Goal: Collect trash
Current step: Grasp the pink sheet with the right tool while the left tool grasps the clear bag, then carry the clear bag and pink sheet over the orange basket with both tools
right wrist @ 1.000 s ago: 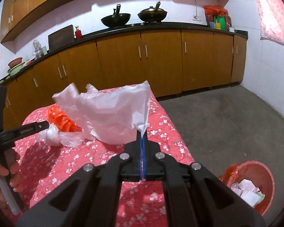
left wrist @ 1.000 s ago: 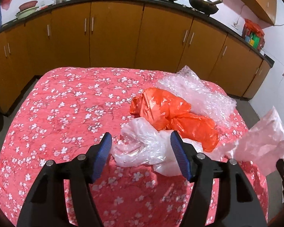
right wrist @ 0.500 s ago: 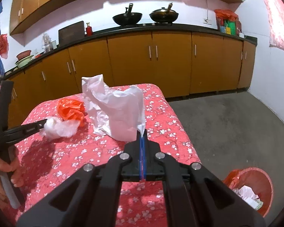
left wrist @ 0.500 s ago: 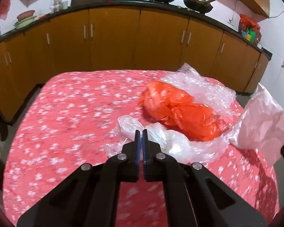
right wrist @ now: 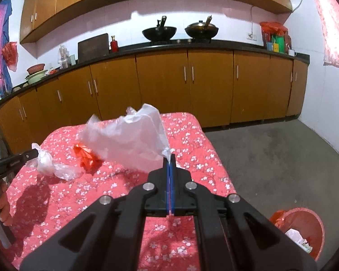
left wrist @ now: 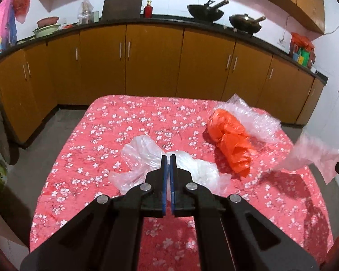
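Note:
My left gripper (left wrist: 168,158) is shut on a clear white plastic bag (left wrist: 144,155) and holds it just above the red flowered table (left wrist: 101,140); the bag also shows in the right wrist view (right wrist: 49,162). My right gripper (right wrist: 170,158) is shut on a larger white plastic bag (right wrist: 128,140), held up over the table's right side; it shows blurred in the left wrist view (left wrist: 314,155). An orange plastic bag (left wrist: 232,140) and a sheet of bubble wrap (left wrist: 257,122) lie on the table's far right.
A red trash bin (right wrist: 305,232) with paper and plastic in it stands on the grey floor to the right of the table. Wooden kitchen cabinets (left wrist: 151,61) with woks on the counter run behind the table.
My left gripper closed on the clear bag and pulled it back and up, away from the orange bag. My right gripper drew back and rose with its white bag.

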Motion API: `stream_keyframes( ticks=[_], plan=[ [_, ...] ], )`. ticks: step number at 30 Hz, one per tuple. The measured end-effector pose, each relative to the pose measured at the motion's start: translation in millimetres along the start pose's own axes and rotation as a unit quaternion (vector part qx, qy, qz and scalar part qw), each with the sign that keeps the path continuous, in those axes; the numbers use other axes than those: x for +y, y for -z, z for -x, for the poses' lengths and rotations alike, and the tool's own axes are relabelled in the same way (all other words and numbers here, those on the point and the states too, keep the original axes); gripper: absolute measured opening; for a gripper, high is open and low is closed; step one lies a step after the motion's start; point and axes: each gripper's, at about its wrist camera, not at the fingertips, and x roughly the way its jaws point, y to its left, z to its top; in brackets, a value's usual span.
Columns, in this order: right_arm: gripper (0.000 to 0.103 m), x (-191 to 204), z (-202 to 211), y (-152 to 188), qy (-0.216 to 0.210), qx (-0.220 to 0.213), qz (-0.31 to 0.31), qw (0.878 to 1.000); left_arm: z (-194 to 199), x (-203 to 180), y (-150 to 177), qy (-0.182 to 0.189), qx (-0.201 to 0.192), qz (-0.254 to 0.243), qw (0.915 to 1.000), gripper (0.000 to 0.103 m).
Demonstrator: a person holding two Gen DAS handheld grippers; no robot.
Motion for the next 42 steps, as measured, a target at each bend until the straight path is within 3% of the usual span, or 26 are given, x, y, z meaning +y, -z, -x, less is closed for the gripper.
stream_keyframes(
  ticks=[16,31,42],
  plan=[
    [0.002,-25,32,-13,0.025,-0.022,-0.025,0.999,35,-43,-4,0.022,-0.036,-0.033,0.9986,0.002],
    [0.002,-110,59,-6,0.113,-0.041,-0.069,0.990,47,-141,10,0.082,-0.052,-0.096,0.9907,0.002],
    [0.002,-188,83,16,0.191,-0.039,-0.102,0.975,50,-234,30,0.151,-0.037,-0.141,0.9777,0.002]
  ],
)
